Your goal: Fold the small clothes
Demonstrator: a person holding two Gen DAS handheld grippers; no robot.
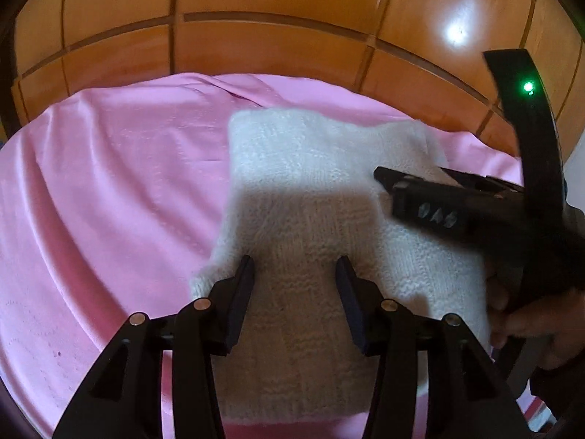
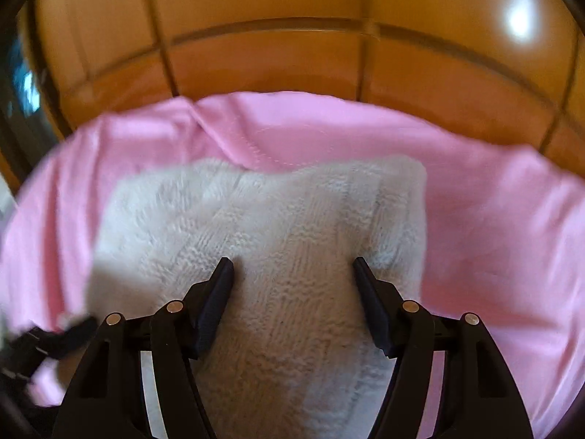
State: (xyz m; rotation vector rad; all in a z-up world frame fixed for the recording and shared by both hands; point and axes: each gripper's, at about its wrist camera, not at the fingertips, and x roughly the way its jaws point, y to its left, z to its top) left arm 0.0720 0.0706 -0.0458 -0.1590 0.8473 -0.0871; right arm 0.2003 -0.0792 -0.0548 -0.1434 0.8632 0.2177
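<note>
A small white knitted garment lies folded on a pink sheet. My left gripper hovers over its near part, jaws apart, with knit below and between the fingers and no pad pressing on it. My right gripper reaches in from the right over the garment's right side, held by a hand. In the right wrist view, the right gripper stands open just above the garment, which shows a raised fold along its right edge. This view is blurred.
The pink sheet spreads out wrinkled around the garment on all sides. Behind it rises an orange-brown wooden panelled wall with a bright light reflection. A dark blurred object shows at the lower left of the right wrist view.
</note>
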